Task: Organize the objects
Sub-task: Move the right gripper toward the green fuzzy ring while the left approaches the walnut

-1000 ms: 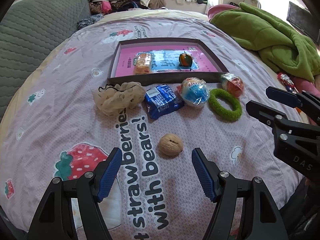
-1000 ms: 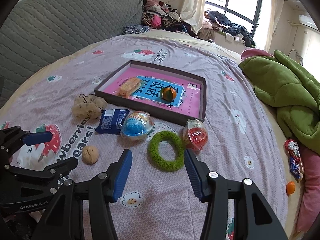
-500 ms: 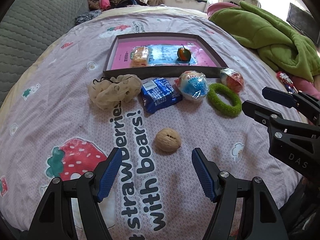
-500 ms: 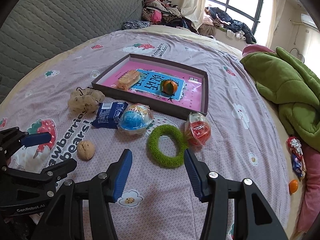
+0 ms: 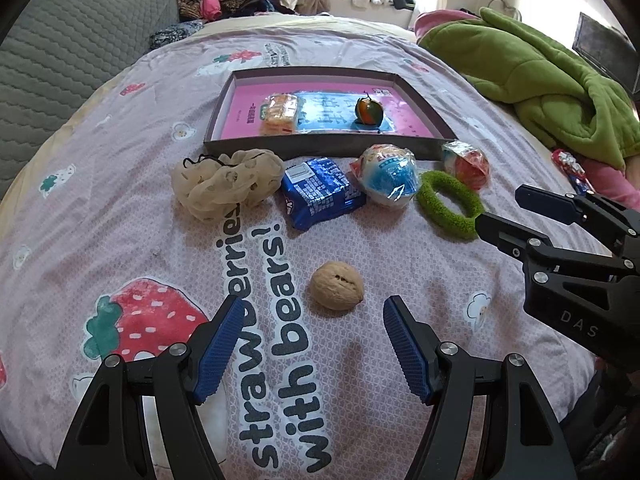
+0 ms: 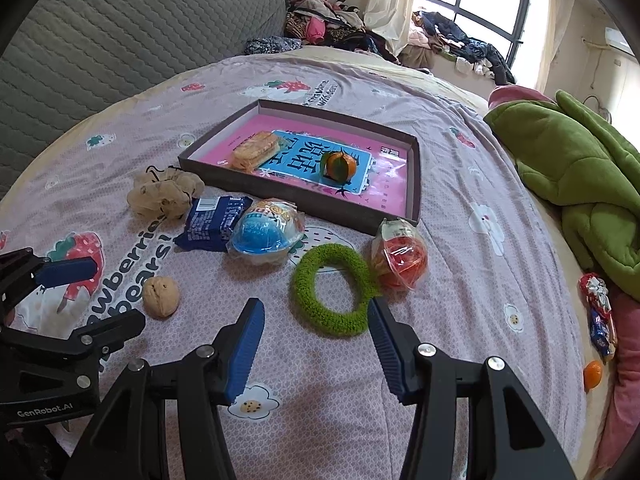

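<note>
While we hold both grippers low over the bed, the left gripper has its fingers spread wide with nothing between them, and the walnut lies on the bedspread just beyond the tips, toward twelve o'clock. Our right gripper has its fingers about half open and empty; the green ring lies just ahead at twelve o'clock, its near edge by the right fingertip. Farther on, a row runs from ten to two o'clock: beige scrunchie, blue snack packet, blue-capped wrapped ball, red wrapped ball. Behind them stands the shallow box, holding a wrapped cake and a tangerine. At two o'clock lies a green blanket.
</note>
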### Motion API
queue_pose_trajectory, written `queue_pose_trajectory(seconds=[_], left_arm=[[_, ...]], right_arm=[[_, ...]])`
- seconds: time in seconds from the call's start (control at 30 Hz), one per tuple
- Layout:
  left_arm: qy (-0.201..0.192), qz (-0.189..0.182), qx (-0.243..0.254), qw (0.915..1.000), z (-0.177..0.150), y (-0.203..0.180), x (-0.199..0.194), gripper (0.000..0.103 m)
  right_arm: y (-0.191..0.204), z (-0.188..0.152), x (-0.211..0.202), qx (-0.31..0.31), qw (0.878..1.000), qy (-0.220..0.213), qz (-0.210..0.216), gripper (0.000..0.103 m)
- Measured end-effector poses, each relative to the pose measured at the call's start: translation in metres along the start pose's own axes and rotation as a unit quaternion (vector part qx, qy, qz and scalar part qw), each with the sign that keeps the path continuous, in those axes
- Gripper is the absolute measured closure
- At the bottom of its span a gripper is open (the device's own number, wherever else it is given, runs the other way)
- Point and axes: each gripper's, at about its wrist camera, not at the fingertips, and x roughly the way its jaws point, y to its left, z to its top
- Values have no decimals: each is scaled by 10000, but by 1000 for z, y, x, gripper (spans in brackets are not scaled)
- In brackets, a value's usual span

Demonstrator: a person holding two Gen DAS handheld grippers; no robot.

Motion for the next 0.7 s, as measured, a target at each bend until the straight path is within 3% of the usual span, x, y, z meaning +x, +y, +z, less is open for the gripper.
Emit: queue_pose_trajectory(seconds=[0.7], left_arm=[[120,-28,55,9999,1,-1,17,29]], right_arm=[[-5,-2,22,22,9999,157,64,50]])
